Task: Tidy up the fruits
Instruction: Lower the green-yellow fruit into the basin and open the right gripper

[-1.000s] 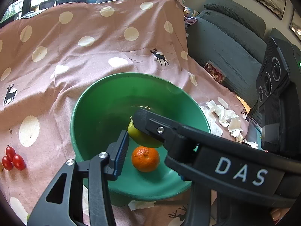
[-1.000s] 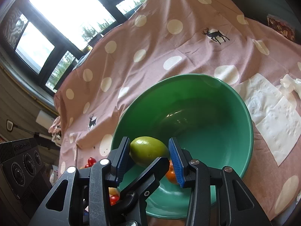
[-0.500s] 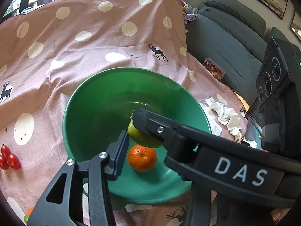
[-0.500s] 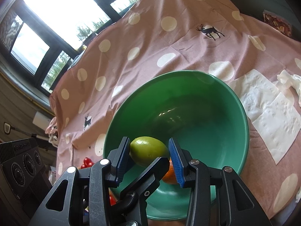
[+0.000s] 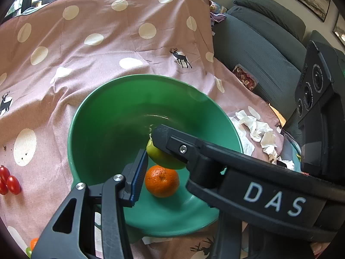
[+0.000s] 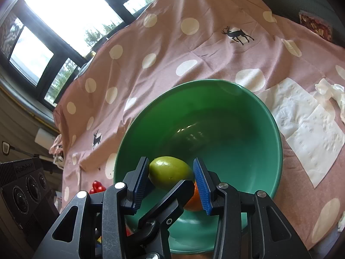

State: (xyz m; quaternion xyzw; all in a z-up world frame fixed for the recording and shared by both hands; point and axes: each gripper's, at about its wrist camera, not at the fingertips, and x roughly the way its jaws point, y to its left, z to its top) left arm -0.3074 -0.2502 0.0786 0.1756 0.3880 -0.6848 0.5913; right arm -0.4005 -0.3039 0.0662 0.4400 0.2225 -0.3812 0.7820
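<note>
Covering the table: pink cloth (image 5: 97, 60) with pale dots and small black deer prints.
Sofa (image 5: 258, 43): grey, far right, past the cloth's edge.
Bowl (image 5: 86, 108): green, wide, on the near middle of the cloth. It holds fruit on its near side.
Right gripper (image 6: 171, 172): reaches over the bowl's near rim and is clenched on the green fruit. One blue pad presses each end of it.
Left gripper (image 5: 170, 168): comes in from the near left, pointing into the bowl. One blue-padded finger (image 5: 140, 170) shows, with its tip just beside the green fruit's left end. The other finger is hidden behind the right gripper, so I cannot tell whether it grips anything.
Tissues (image 6: 308, 133): flat white sheets on the cloth just right of the bowl, with crumpled ones farther right.
Green fruit (image 6: 170, 170): oval, smooth, held over the bowl's near part, above the orange.
Orange (image 5: 161, 181): lies on the bowl's near floor. Whether it touches the green fruit I cannot tell.
Tomatoes (image 5: 9, 182): small red cluster on the cloth, left of the bowl, well apart from it.
</note>
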